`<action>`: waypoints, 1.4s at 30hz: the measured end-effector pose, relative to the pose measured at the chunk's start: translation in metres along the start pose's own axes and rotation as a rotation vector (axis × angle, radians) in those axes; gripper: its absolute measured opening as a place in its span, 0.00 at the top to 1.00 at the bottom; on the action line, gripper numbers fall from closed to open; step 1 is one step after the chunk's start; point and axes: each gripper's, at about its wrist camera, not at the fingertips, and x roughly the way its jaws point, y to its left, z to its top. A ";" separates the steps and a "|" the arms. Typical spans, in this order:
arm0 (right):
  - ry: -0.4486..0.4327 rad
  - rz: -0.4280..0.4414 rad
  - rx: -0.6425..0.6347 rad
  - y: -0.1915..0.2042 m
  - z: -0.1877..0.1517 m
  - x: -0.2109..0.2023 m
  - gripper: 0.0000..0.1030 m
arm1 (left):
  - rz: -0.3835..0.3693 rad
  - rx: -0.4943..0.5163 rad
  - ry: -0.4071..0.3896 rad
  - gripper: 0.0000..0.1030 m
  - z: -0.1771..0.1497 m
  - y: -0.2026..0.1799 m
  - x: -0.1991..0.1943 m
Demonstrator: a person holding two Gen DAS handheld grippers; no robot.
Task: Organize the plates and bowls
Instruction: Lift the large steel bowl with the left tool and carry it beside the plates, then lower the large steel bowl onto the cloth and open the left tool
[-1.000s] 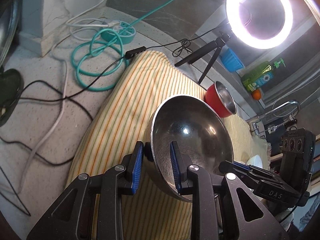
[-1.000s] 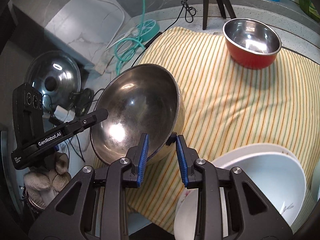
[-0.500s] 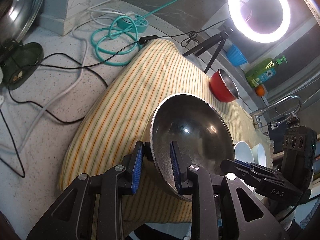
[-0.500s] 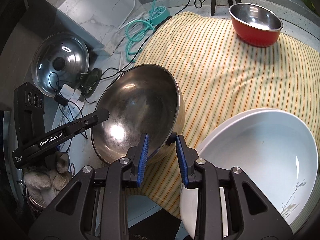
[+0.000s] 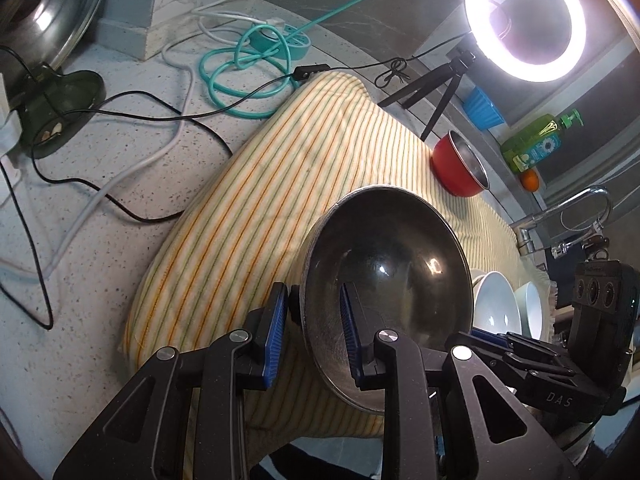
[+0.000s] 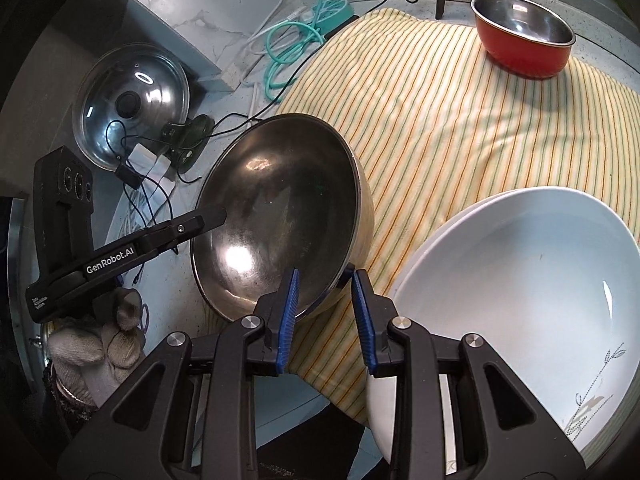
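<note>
I'm over a speckled stone desk (image 5: pixel 120 208) with a yellow striped cloth (image 5: pixel 248 208) spread across it, grey marble-look wall behind, and a lit ring light (image 5: pixel 524 20) on a small black tripod at the back. Both tools are clamped on one big steel bowl (image 5: pixel 384 264), carried tilted above the cloth: left tool (image 5: pixel 312 336) has its blue pads either side of the near rim, one inside and one outside; right tool (image 6: pixel 326 316) pinches the opposite rim the same way, jaws narrow on both. In the right wrist view the left tool's black body shows at the far rim, a hand in a knit glove (image 6: pixel 92 348) below it. Just right of the steel bowl sits a stack of white bowls (image 6: pixel 520 292), close under my right tool. A red bowl with steel inside (image 6: pixel 524 44) stands at the far end of the cloth, well apart. Clutter off the cloth: teal coiled cable and power strip (image 5: pixel 256 64), black and white cords, a glass pot lid (image 6: pixel 132 100) leaning at the left, a dark green clip base beside it. Far right: blue cup (image 5: pixel 484 108), green soap bottle (image 5: pixel 536 144), an orange, a tap (image 5: pixel 568 216)
</note>
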 end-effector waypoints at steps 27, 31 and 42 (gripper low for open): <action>-0.193 -0.012 -0.007 -0.034 0.008 -0.087 0.37 | 0.013 0.040 -0.087 0.65 0.023 -0.040 -0.022; -0.231 -0.020 0.008 -0.051 0.009 -0.108 0.36 | 0.007 0.065 -0.097 0.65 0.028 -0.056 -0.020; -0.308 -0.051 0.080 -0.113 0.012 -0.157 0.34 | -0.048 0.113 -0.094 0.65 0.032 -0.105 -0.006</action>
